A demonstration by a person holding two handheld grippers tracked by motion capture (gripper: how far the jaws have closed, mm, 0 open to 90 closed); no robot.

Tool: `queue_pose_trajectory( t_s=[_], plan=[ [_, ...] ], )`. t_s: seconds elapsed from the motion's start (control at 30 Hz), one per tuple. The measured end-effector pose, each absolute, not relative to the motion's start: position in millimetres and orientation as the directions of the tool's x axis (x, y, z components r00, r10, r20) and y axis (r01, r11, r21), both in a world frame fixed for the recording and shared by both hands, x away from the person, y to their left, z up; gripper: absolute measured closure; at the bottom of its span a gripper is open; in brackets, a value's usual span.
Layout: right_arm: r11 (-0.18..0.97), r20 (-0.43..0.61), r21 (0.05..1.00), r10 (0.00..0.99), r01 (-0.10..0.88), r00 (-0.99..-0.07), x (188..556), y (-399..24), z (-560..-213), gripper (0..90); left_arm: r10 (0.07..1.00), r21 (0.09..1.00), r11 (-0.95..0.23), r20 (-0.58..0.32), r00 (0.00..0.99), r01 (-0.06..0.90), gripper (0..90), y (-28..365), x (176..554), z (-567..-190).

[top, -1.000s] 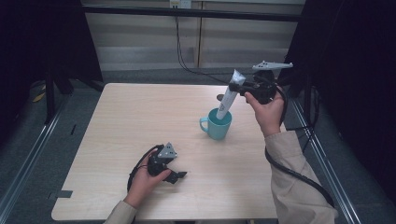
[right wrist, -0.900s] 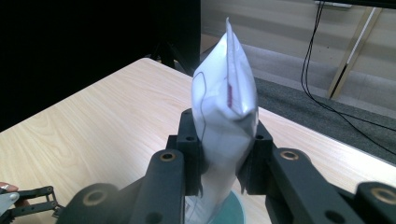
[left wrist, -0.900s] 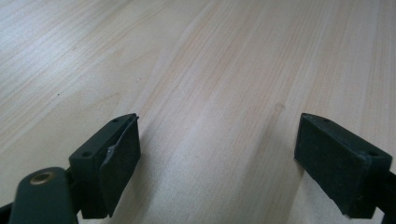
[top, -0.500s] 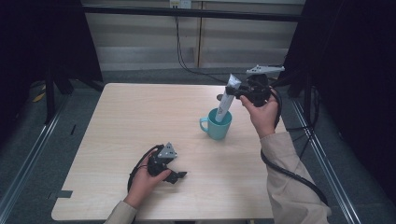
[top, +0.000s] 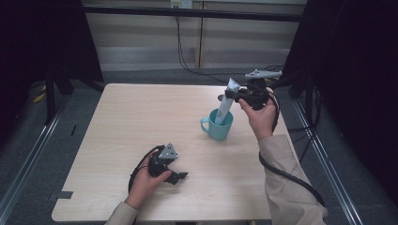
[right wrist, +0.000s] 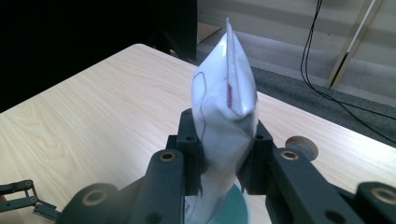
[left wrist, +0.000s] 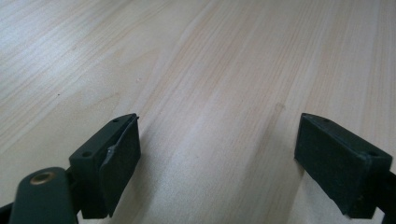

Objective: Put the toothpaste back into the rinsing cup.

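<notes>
Right gripper (top: 233, 97) clamping a white tube (top: 225, 104), tilting it into a teal mug (top: 219, 127), left gripper (top: 174, 174) resting wide open and empty on the wooden table (top: 122, 122).

Pale wood table (top: 141, 122); black cables (top: 185, 51) on grey floor behind.

No readable text anywhere — the white tube (right wrist: 224, 116) carries a small reddish mark and a thin dark line near frame centre — both too blurred to read.
</notes>
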State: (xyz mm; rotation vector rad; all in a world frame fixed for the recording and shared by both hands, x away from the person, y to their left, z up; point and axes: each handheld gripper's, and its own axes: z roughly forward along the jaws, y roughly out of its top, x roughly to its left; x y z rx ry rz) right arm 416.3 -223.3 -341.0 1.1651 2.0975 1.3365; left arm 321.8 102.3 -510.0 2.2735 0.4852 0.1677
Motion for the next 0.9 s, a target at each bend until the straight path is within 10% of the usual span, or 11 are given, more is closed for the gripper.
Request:
queue_pose_trajectory(
  t_s=[0.9],
  plan=[
    [0.217,0.100,0.864,0.811,0.454,-0.577,418.0,-214.2,-364.2,73.1,0.397,0.733,-0.615,-0.032,0.917,0.291,14.2,102.2,321.6,-509.9]
  ],
)
